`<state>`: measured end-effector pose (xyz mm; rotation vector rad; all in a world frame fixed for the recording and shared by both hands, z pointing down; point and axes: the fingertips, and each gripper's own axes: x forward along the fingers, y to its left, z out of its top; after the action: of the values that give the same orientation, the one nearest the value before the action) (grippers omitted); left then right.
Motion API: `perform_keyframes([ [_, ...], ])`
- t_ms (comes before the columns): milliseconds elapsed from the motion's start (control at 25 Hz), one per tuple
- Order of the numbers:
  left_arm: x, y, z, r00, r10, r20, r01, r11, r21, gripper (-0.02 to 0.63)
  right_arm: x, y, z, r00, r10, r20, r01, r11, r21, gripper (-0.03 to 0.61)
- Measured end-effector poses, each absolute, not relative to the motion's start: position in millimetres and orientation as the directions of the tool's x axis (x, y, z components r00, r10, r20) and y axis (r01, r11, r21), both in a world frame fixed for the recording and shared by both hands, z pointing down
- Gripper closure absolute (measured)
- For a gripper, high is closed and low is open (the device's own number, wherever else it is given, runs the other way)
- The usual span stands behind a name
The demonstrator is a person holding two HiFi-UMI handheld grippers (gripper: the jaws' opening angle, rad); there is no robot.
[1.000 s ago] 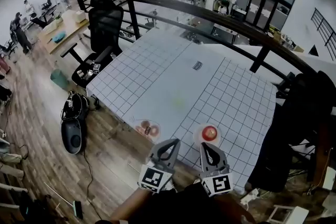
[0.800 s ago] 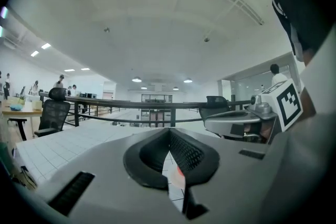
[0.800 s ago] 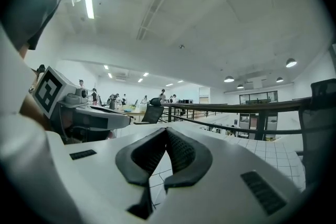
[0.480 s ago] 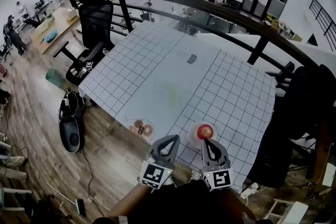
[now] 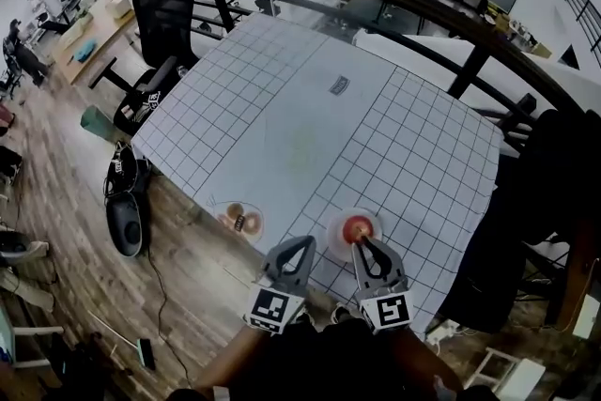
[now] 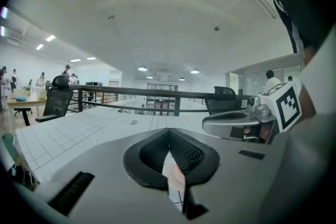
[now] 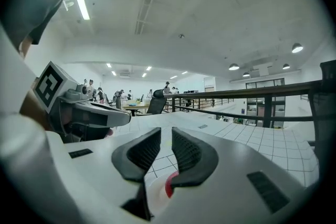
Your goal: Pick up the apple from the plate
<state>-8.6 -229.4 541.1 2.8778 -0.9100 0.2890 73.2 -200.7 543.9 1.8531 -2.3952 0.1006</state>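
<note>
The apple (image 5: 355, 227) sits on the plate (image 5: 334, 223) near the counter's (image 5: 310, 108) front edge. Just short of that plate, the right tongs (image 5: 357, 242) are barely parted, opening, and empty. Left of the plate, the left tongs (image 5: 310, 241) are closed and empty. Farther left, a small dish (image 5: 225, 223) holds brownish pieces.

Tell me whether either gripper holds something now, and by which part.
Nothing is held. The left gripper is shut and empty; the right gripper is opening, empty, short of the apple on its plate.
</note>
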Motion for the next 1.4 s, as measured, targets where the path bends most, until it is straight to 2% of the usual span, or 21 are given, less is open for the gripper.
perform_keyframes([
  [80, -4, -233, 546, 0.795, -0.564, 0.222, -0.587, -0.809, 0.046, 0.594, 76, -205, 553, -0.274, -0.951, 0.147, -0.961, 0.277, 0.003, 0.415],
  [280, 2, -238, 554, 0.778, -0.581, 0.240, -0.608, -0.792, 0.056, 0.594, 81, -210, 570, -0.293, -0.937, 0.189, -0.956, 0.292, -0.033, 0.342],
  [400, 4, -241, 561, 0.770, -0.586, 0.254, -0.615, -0.787, 0.048, 0.594, 81, -217, 585, -0.311, -0.916, 0.254, -0.950, 0.308, -0.053, 0.263],
  [480, 4, -242, 566, 0.762, -0.592, 0.263, -0.623, -0.781, 0.049, 0.594, 85, -218, 603, -0.312, -0.905, 0.291, -0.949, 0.314, -0.040, 0.237],
  [1000, 1, -247, 590, 0.726, -0.614, 0.309, -0.659, -0.749, 0.061, 0.594, 98, -238, 681, -0.323, -0.827, 0.461, -0.945, 0.312, -0.103, 0.155],
  [1400, 2, -253, 598, 0.717, -0.616, 0.325, -0.666, -0.743, 0.061, 0.594, 97, -239, 707, -0.326, -0.773, 0.545, -0.938, 0.334, -0.088, 0.152],
])
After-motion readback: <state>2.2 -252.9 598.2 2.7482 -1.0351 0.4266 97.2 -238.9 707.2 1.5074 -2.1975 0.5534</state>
